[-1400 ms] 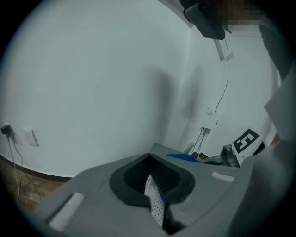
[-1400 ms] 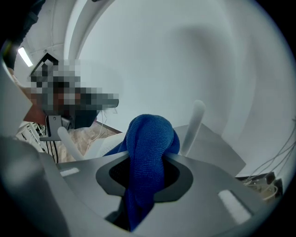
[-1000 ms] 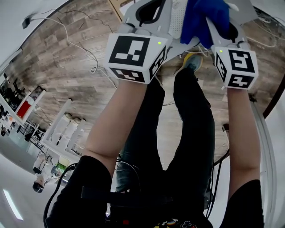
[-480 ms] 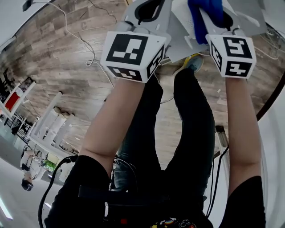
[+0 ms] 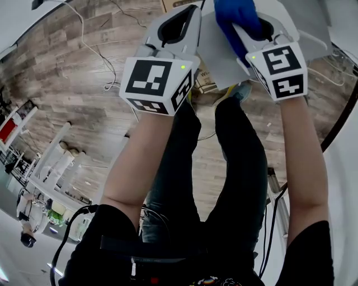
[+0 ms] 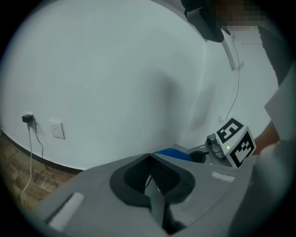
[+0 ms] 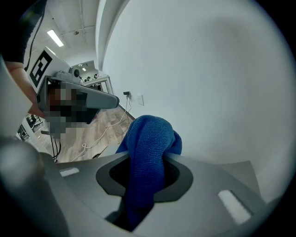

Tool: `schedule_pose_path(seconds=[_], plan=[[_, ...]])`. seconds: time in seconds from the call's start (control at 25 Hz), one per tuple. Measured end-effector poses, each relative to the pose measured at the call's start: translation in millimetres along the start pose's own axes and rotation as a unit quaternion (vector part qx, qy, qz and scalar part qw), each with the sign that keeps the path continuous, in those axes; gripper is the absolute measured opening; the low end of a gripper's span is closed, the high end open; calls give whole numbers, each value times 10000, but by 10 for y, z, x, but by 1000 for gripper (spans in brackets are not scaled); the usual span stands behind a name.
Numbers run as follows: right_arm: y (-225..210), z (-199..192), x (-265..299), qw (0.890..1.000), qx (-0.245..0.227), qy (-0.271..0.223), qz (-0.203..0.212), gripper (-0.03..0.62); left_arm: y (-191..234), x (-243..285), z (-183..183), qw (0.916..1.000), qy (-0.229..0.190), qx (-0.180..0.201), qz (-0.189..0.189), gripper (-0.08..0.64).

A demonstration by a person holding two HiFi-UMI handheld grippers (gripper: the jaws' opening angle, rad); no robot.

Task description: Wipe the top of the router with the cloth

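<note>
Right gripper (image 7: 144, 187), jaws clamped on blue cloth (image 7: 150, 139) bunched ahead of them; left gripper (image 6: 153, 192) closed, empty; advised: press cloth flat on router, overlapping strokes.

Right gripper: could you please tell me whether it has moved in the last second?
Yes. Against the shoe, the right gripper, gripping the cloth, has shifted up-frame and slightly left.

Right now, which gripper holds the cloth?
The right gripper: the blue cloth is pinched between its fingers. The left gripper has its fingers closed on nothing.
</note>
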State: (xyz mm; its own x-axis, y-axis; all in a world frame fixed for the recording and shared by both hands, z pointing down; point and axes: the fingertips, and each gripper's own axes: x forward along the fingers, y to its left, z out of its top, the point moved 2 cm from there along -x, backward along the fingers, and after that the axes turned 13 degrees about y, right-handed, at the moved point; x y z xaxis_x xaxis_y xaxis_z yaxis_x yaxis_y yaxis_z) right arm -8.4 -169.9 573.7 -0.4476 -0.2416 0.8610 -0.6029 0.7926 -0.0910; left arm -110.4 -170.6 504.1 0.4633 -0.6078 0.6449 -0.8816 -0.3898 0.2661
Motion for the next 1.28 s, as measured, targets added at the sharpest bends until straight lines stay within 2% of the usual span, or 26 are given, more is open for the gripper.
schedule_pose_path(seconds=[0.2,0.44,0.6,0.76,1.04,1.28], plan=[[-360,-28,-6,9994,322,138,-80,120,-151,176,86,9999,-57,-26,-112,2],[-915,-179,-169,9950,801,270,-527,120,-320,269,183,9997,-120,3,-227,2],[-1079,-294,-283,9909,1101,231,-735,120,-380,290,201,9996,-138,5,-228,2],[-966,-300,-278,9918,1051,62,-730,118,-377,279,204,9996,-161,18,-242,2],[-300,-364,-251,9984,413,-99,-372,119,-305,165,97,9996,-77,42,-250,2],[-7,-790,-489,9954,815,-164,-480,119,-477,122,9,9986,-16,261,-457,2]])
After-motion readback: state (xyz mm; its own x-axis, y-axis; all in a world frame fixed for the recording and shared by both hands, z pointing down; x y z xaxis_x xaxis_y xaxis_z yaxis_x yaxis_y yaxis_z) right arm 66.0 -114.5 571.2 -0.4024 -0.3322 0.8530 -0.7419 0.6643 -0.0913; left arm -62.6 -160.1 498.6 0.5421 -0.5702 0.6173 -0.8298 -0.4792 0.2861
